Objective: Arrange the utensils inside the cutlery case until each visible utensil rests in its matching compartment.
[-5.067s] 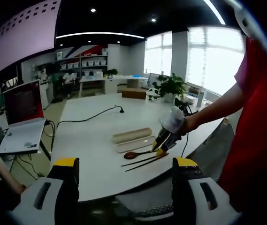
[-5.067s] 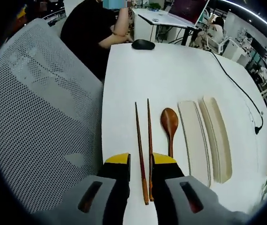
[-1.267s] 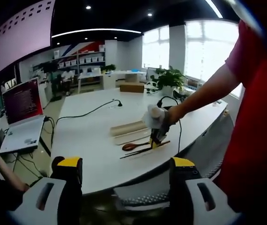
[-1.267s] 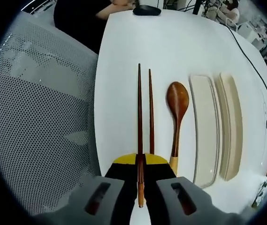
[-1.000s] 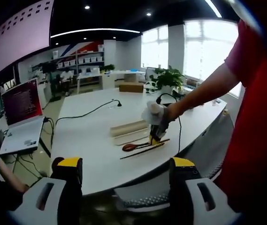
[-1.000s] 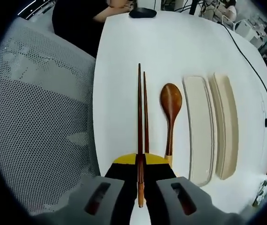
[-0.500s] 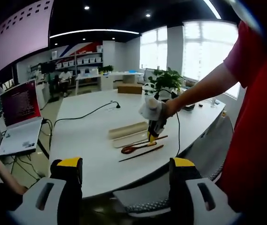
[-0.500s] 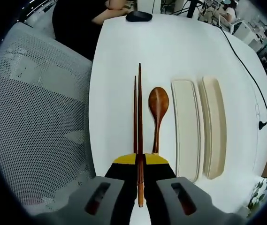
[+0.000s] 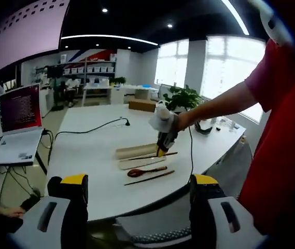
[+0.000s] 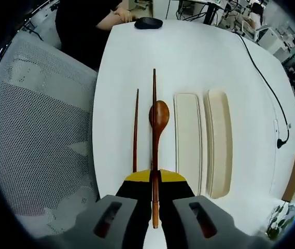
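White table (image 10: 188, 62); R gripper (image 10: 154, 179) clamps chopstick (image 10: 154, 119) above spoon (image 10: 158, 116); L gripper (image 9: 135, 188) open, empty.

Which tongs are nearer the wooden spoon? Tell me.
Right. The right tongs hold one chopstick lifted directly above the wooden spoon. The left tongs hang open, well back from the table edge, far from it.

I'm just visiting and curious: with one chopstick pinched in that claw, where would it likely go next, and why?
Probably sideways to the open case tray. The right claw is shut on one chopstick, held above the spoon; the tray lies just past the spoon, and the other chopstick waits on the table.
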Available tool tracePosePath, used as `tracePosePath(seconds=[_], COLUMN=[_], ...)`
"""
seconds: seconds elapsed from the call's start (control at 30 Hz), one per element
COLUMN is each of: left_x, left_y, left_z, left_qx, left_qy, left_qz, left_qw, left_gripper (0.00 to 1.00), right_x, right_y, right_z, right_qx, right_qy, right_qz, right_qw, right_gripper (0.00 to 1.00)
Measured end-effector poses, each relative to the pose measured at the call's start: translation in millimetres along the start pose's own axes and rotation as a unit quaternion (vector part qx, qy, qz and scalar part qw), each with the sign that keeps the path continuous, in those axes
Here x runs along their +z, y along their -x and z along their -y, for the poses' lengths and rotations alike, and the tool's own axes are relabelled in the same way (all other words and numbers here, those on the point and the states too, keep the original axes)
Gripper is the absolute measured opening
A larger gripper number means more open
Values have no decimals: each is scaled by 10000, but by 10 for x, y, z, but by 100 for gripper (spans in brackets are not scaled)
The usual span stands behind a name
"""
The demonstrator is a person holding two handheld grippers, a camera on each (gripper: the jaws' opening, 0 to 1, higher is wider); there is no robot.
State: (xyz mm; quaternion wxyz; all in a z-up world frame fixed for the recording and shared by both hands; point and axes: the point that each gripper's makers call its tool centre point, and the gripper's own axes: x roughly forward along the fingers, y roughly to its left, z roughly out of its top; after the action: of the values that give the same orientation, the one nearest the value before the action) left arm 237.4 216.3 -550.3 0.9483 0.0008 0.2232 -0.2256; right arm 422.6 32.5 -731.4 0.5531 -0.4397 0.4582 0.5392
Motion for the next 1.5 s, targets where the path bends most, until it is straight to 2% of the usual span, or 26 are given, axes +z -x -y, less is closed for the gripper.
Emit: tracePosePath(seconds=[0.27,0.43,0.53,0.73,0.9,1.13,1.5], left_x=[-5,-49,13,10,-28,-54,-107], left_y=[-36,-51,-59,-66,-67,-69,-71], left_z=[16,38,105,60,41,28,-18], left_qx=[6,18,-152,-70,-11,28,113], left_qy=[10,-154,151,151,58,127,201], left_qz=[-2,-102,114,113,20,6,-50], left_qw=[10000,9998,9997,9998,10000,9999,9997], left_gripper=[83,82,88,88,86,85,85], right_x=[-21,-10,14,84,71,57,144], right_y=[69,145,217,340,400,512,536], right_z=[130,276,345,523,712,949,1156], right_qx=[-38,-64,-99,-192,-282,-317,-328], right_qy=[68,49,54,41,159,153,78], right_qz=[-12,-6,-4,85,-67,-165,-55], right_qw=[10000,10000,9999,9998,9995,9992,9994], right_gripper=[0,0,0,0,0,0,0])
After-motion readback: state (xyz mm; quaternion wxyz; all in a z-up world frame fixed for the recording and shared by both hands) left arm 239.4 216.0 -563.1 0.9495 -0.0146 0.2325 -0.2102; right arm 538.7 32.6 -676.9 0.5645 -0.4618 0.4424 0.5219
